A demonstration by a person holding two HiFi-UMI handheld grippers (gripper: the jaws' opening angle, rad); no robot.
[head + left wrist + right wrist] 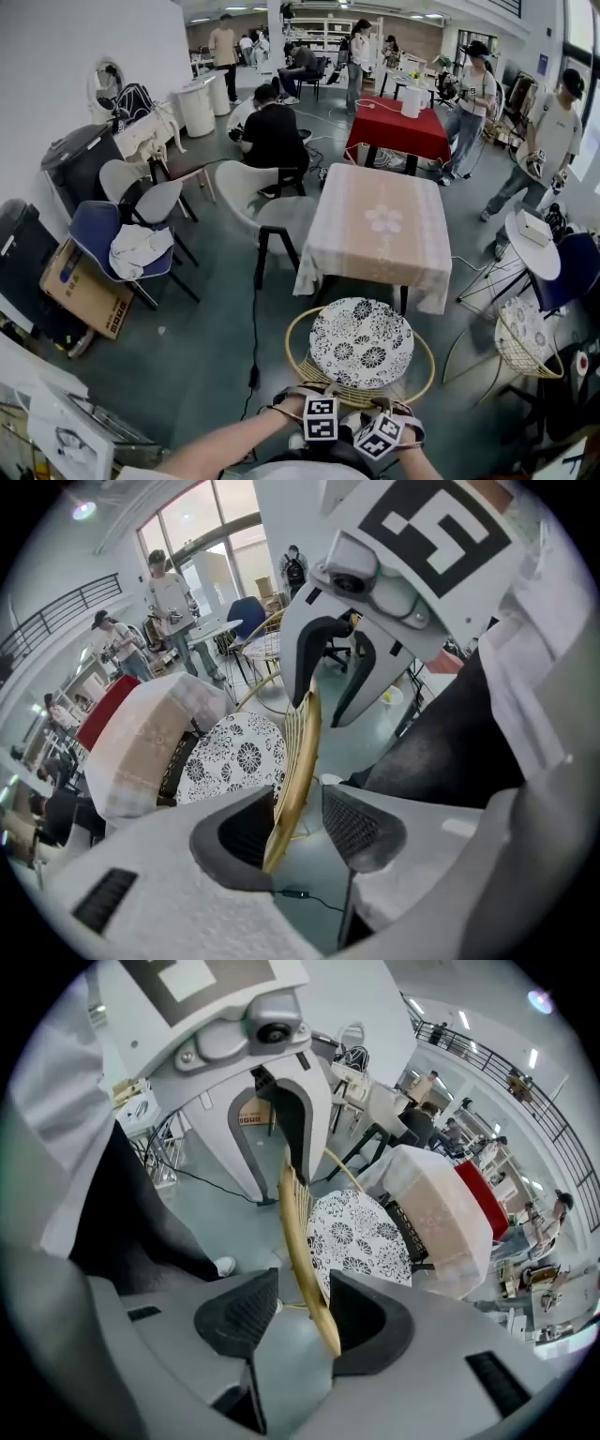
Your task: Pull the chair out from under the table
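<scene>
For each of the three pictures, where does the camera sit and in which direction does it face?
Head view: on the person's head, facing steeply down at the chair before the table; both forearms show below.
Left gripper view: on the left claw, facing along its open jaws at the chair's golden rim; a trouser leg shows.
Right gripper view: on the right claw, facing the same rim and the left claw; the leg again.
Shared: both gripper views show the rim, the patterned cushion and the table.
</scene>
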